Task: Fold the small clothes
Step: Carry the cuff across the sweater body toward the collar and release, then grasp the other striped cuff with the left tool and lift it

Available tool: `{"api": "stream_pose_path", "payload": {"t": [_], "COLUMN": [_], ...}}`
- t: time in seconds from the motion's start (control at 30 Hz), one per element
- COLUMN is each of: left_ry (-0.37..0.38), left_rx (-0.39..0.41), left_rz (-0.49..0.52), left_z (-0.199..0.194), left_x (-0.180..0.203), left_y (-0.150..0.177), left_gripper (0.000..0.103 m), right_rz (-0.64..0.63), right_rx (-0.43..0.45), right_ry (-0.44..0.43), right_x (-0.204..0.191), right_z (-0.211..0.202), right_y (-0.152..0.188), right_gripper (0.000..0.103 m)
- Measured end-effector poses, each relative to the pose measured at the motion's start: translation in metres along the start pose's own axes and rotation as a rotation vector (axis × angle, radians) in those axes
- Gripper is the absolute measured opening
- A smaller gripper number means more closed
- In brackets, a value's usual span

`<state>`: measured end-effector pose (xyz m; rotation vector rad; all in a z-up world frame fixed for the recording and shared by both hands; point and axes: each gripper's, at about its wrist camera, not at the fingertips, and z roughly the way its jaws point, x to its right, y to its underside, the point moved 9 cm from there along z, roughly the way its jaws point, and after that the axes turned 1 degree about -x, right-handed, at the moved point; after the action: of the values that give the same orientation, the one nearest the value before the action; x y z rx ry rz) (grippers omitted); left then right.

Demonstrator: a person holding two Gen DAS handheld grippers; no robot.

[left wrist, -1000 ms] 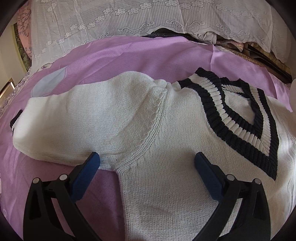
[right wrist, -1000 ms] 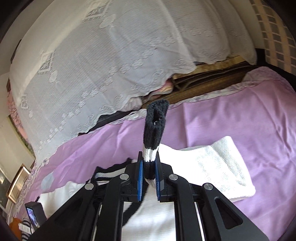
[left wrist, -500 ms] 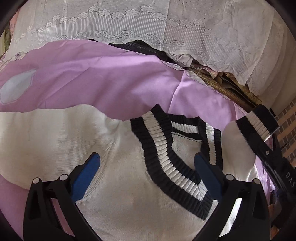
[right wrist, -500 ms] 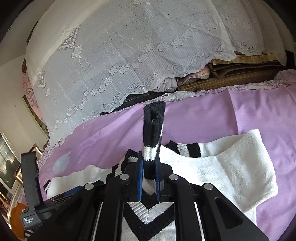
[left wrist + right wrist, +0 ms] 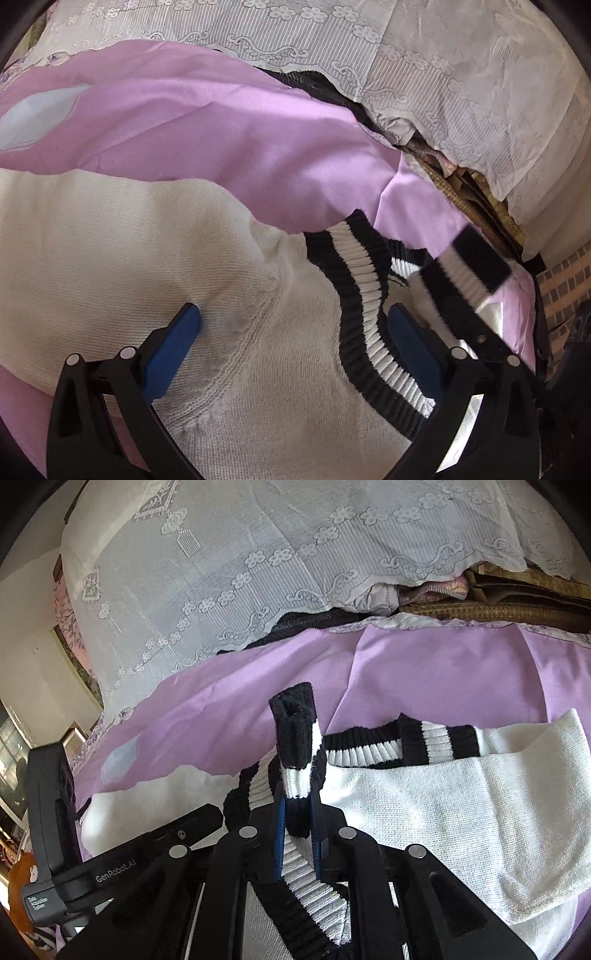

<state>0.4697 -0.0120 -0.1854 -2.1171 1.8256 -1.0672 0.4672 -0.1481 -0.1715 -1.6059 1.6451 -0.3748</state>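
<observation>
Cream-white knit, with bands of black and white ribbing at the V-neck and cuffs: the sweater (image 5: 258,350) lies spread front-up on a lilac sheet (image 5: 221,140) that covers the bed. Its collar (image 5: 362,314) runs as a thick striped V down the chest. One sleeve (image 5: 92,240) stretches out flat across the sheet on the left of the left wrist view; the other sleeve (image 5: 461,805) is doubled back over the chest, its fold plain in the right wrist view.

The right tool (image 5: 297,834) has the striped cuff (image 5: 295,746) of that folded sleeve between its blue pads, the cuff standing up past the fingertips; the jaws are opening, though the pads seem to touch the ribbing on both sides. The left tool (image 5: 291,332) hovers over the shoulder seam with its jaws spread wide and nothing between them, one blue pad (image 5: 173,339) over the sleeve's root, the other near the collar.

Beyond the neckline the lilac sheet lies bare up to a white lace cover (image 5: 295,554) draped over a stack of bedding at the far edge. Bare sheet also shows past the folded sleeve on the right.
</observation>
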Motion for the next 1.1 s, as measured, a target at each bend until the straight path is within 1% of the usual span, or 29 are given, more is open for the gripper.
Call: {"api": "stream_pose_path", "payload": {"t": [0.07,0.17,0.2,0.3,0.37,0.4,0.43,0.47,0.53,0.6,0.67,0.73,0.77,0.8,0.83,0.9,0.93,1.0,1.07,1.1], "left_ry": [-0.031,-0.017,-0.011,0.002,0.033,0.062,0.094,0.118,0.145,0.185,0.241,0.296,0.306,0.301,0.301,0.314,0.327,0.373,0.418,0.431], "left_rx": [0.011,0.008,0.005,-0.001,-0.010,-0.017,-0.020,-0.021,-0.026,-0.055,-0.104,-0.145,-0.157,-0.159,-0.159,-0.167,-0.169,-0.175,-0.172,-0.167], "left_rz": [0.020,0.004,-0.004,-0.010,-0.007,-0.009,-0.011,-0.010,0.014,0.032,0.009,-0.025,-0.032,-0.033,-0.031,-0.037,-0.047,-0.067,-0.083,-0.082], "left_z": [-0.001,-0.001,-0.001,-0.002,-0.005,-0.006,-0.008,-0.009,-0.010,-0.008,-0.003,0.000,0.002,0.002,0.001,0.001,0.001,0.000,-0.003,-0.006], "left_x": [0.000,-0.004,-0.005,-0.004,0.001,0.006,0.011,0.016,0.026,0.037,0.044,0.049,0.050,0.050,0.051,0.051,0.052,0.057,0.061,0.064], "left_y": [-0.001,0.000,-0.001,0.000,0.001,0.002,0.002,0.002,0.005,0.009,0.017,0.023,0.026,0.027,0.028,0.030,0.030,0.030,0.030,0.029], "left_gripper": [0.099,0.099,0.099,0.099,0.099,0.099,0.099,0.099,0.099,0.099,0.099,0.099,0.099,0.099,0.099,0.099,0.099,0.099,0.099,0.099], "right_rz": [-0.008,0.006,0.004,-0.008,-0.027,-0.032,-0.029,-0.021,0.000,0.029,0.040,0.038,0.044,0.062,0.089,0.160,0.195,0.269,0.316,0.325], "right_rx": [-0.063,-0.108,-0.099,-0.017,0.047,0.073,0.089,0.089,0.083,0.100,0.109,0.130,0.134,0.133,0.127,0.101,0.083,0.032,-0.020,-0.014], "right_ry": [-0.014,-0.044,-0.047,-0.050,-0.015,0.010,0.024,0.016,-0.015,0.007,0.036,0.131,0.176,0.206,0.227,0.240,0.238,0.214,0.201,0.187], "right_x": [0.000,-0.001,-0.001,0.000,0.009,0.016,0.023,0.028,0.036,0.049,0.064,0.090,0.105,0.120,0.136,0.166,0.178,0.198,0.213,0.217], "right_z": [0.014,0.019,0.016,-0.011,-0.032,-0.042,-0.050,-0.055,-0.061,-0.069,-0.075,-0.081,-0.083,-0.083,-0.082,-0.075,-0.070,-0.055,-0.038,-0.034], "right_y": [0.010,0.016,0.016,0.005,-0.003,-0.007,-0.009,-0.011,-0.013,-0.016,-0.017,-0.018,-0.019,-0.019,-0.018,-0.015,-0.012,0.000,0.011,0.013], "right_gripper": [0.020,0.023,0.023,0.023,0.024,0.025,0.029,0.032,0.032,0.032,0.032,0.032,0.032,0.032,0.032,0.025,0.019,0.016,0.008,0.007]}}
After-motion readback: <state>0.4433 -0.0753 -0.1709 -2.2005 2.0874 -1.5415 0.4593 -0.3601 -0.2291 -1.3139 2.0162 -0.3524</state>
